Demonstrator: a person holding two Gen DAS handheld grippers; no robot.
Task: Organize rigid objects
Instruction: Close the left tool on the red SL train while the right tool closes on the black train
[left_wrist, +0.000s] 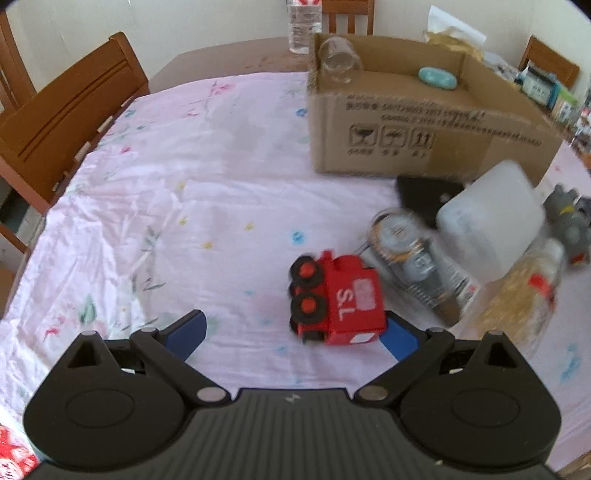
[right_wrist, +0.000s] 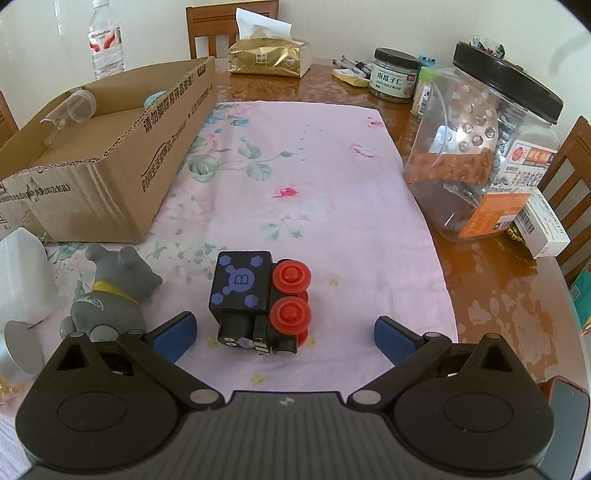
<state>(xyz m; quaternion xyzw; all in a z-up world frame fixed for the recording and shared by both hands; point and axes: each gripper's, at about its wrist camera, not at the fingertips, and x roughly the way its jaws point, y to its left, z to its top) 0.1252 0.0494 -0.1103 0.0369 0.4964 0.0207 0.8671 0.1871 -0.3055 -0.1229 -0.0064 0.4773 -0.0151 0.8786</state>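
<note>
Left gripper open, bare cloth to its left; red toy train tipped sideways, maybe touching right finger. Right gripper open around black toy train, cardboard box far left.

Soft, even daylight is filling both views, casting only faint shadows. Motion blur is smearing the red toy truck and neighbouring clutter in the left view. Glare is glinting off the glossy brown wooden table. Fisheye distortion is bending the edges.

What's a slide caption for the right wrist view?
Open right tongs approach a black toy train lying on the pink cloth, cardboard box at left.
</note>
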